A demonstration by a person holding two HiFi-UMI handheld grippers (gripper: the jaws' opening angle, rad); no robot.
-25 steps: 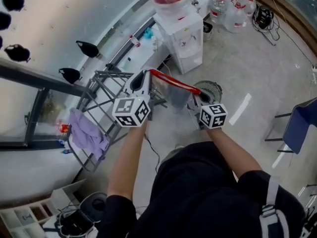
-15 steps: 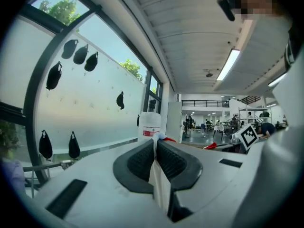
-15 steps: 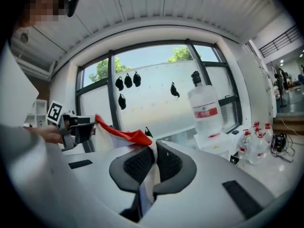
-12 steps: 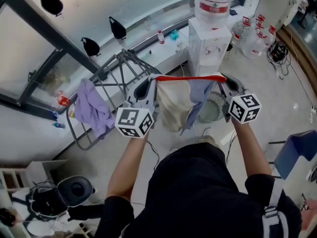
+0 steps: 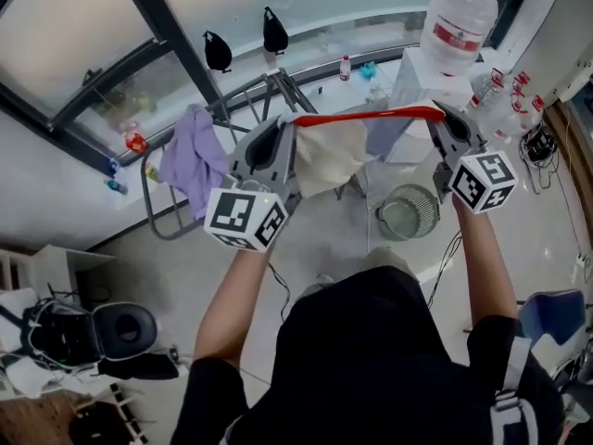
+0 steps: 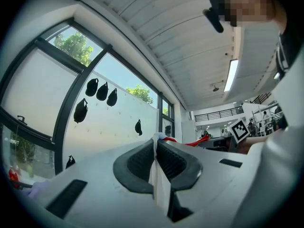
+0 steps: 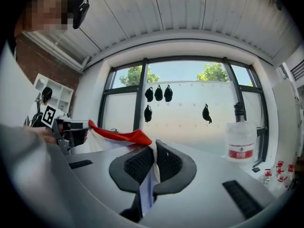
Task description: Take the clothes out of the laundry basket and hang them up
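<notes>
The piece of clothing (image 5: pixel 329 156) is cream with a red top edge (image 5: pixel 366 116). It hangs in the air at about 12 o'clock in the head view, pulled out wide between the two grippers. The left gripper (image 5: pixel 281 126) holds one end at 11 o'clock. In the left gripper view its jaws are pressed together, with the pale cloth pinched between the dark pads (image 6: pixel 138 161). The right gripper (image 5: pixel 442 117) holds the other end at 1 o'clock, and its jaws pinch the cloth tight too. The red top edge runs almost flat from one gripper to the other. The round laundry basket (image 5: pixel 382 219) sits on the floor at 3 o'clock, below the cloth. A purple cloth (image 5: pixel 190 160) hangs on the drying rack (image 5: pixel 145 193) at 10 o'clock. A big water bottle (image 5: pixel 460 17) stands at 1 o'clock, past the right gripper.
</notes>
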